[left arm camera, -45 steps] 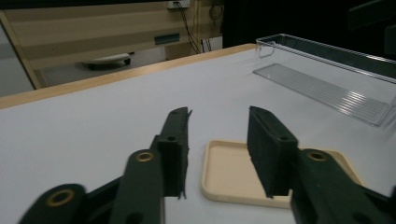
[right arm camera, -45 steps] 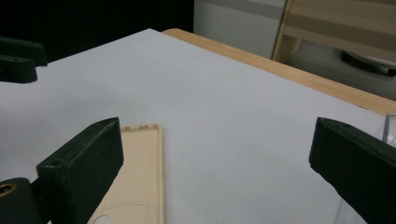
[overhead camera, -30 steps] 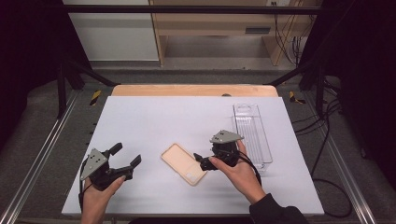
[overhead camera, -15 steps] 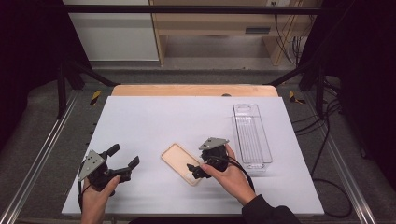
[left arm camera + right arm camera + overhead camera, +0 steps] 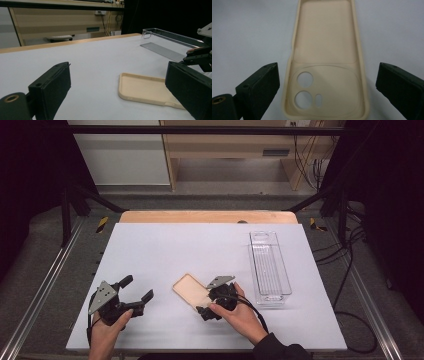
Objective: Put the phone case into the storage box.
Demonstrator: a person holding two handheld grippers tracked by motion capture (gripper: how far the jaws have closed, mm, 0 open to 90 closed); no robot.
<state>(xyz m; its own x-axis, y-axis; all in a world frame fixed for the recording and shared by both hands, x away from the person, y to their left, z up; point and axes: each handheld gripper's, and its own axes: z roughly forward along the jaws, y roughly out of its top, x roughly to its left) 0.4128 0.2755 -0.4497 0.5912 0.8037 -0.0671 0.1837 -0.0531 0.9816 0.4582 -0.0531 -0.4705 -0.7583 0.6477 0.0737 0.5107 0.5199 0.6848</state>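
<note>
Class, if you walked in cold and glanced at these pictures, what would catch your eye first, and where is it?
First, the beige phone case lying open side up near the front middle of the white table, with the right gripper at its camera-hole end, jaws spread to either side. Next, the long clear plastic tray at the right, and the left gripper held open at the front left.

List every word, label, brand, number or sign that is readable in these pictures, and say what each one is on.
No text is readable.
Phone case: plain beige, no brand or print on the inner face that shows.
Clear tray: no label visible.
Left claw and right claw: no markings legible.
Grey panel on the shelf unit in the background: too small and blurred to tell whether it bears any text.
</note>
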